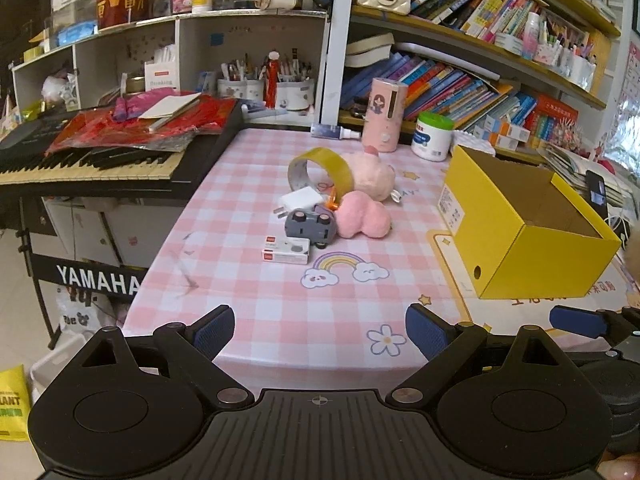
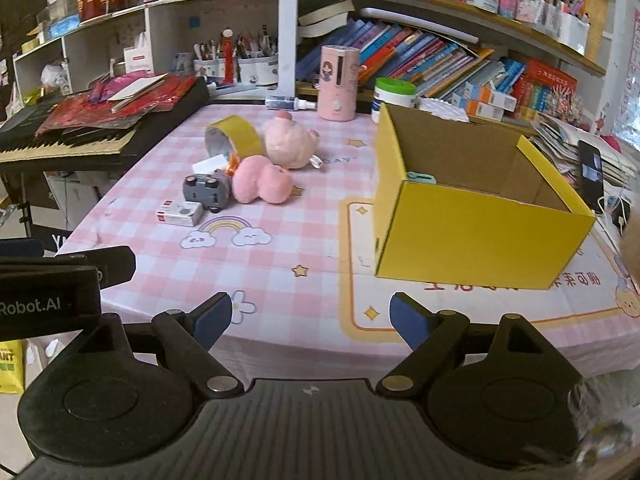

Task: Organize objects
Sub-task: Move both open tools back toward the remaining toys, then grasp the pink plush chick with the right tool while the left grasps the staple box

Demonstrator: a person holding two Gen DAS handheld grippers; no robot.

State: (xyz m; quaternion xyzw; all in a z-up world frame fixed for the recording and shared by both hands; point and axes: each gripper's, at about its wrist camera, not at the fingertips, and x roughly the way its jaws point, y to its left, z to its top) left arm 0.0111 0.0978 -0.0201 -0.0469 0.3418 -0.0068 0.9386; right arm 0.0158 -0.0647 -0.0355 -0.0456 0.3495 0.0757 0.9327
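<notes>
The small heap of loose things — a grey toy car [image 1: 310, 226], two pink plush toys, a roll of yellow-backed tape [image 1: 322, 170], a white plug-in charger [image 1: 298, 200] and a flat white-and-red carton [image 1: 286, 251] — lies near the middle of the pink checked tabletop [image 1: 248, 304], and the open yellow cardboard box [image 2: 476, 224] stands well apart from it at about three o'clock, with something small and teal already showing inside its near wall. Both tongs hover over the near edge of the tabletop, well short of the heap: the left tongs [image 1: 320, 330] stand wide apart with nothing between the pads, and the right tongs [image 2: 310, 322] likewise gape empty. The two plush toys, the round pale pink one [image 1: 370, 174] at twelve o'clock of the heap and the brighter pink lobed one [image 1: 362, 220] just in front of it, are probably light and squashy, so a pinch across the body should hold. The car looks hard and may roll on its wheels; a grip across its sides seems safest. The tape ring stands on edge and could tip or roll; its wall offers a hold. The carton lies flat and low, likely light, and is best taken across its short width.
</notes>
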